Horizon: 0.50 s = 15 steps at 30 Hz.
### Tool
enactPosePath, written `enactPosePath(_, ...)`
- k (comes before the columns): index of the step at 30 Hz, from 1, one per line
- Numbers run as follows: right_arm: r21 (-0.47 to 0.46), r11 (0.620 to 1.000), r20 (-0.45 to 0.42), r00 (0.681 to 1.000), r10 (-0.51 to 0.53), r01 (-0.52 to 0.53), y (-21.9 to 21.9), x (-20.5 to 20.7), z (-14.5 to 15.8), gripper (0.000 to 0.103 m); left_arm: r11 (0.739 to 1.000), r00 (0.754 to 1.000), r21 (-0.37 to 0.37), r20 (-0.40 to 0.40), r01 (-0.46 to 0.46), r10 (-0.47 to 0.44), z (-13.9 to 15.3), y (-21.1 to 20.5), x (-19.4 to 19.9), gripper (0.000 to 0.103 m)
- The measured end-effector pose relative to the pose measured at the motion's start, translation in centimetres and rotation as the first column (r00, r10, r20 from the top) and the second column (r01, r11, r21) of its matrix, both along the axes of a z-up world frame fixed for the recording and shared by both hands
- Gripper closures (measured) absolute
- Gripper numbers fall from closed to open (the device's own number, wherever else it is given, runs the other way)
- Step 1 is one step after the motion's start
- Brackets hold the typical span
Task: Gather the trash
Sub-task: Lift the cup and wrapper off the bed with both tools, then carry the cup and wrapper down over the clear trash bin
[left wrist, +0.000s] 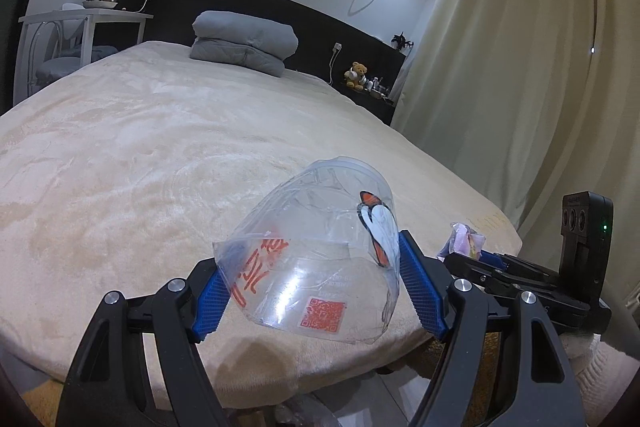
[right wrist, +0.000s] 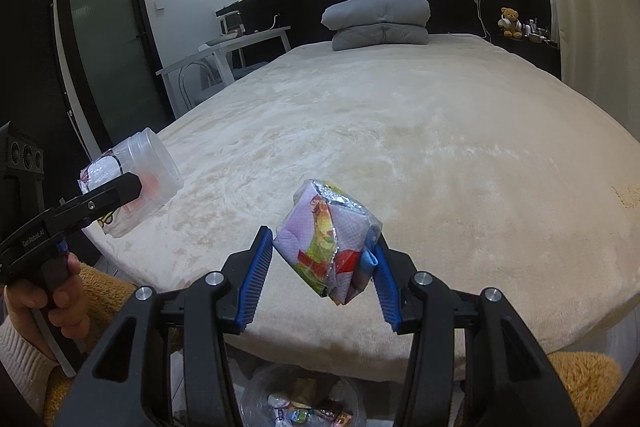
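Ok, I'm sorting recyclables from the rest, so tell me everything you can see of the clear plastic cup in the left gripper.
The clear plastic cup is thin, see-through and creased, printed with red characters, a red QR code and an orange, black and white figure. It lies on its side, clamped across its body between the blue ribbed pads of the left gripper, held in the air over the foot edge of the cream plush bed. It looks empty. Nothing but the pads seems to touch it.
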State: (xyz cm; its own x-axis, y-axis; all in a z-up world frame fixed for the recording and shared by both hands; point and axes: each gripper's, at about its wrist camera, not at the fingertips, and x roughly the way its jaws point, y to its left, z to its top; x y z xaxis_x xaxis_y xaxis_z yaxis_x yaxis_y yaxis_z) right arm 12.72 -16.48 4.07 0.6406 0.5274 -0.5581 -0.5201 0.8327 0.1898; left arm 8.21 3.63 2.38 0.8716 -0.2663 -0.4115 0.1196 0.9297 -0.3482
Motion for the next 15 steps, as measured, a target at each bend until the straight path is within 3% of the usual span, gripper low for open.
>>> enactPosePath(15, 0.046, 0.999, 0.009, 1.000, -0.006, 0.005, -2.2, -6.0, 0.0, 0.054, 0.999, 0.998, -0.004, -0.021, 0.051, -0.051, -1.0, -3.8, -6.9, 0.028)
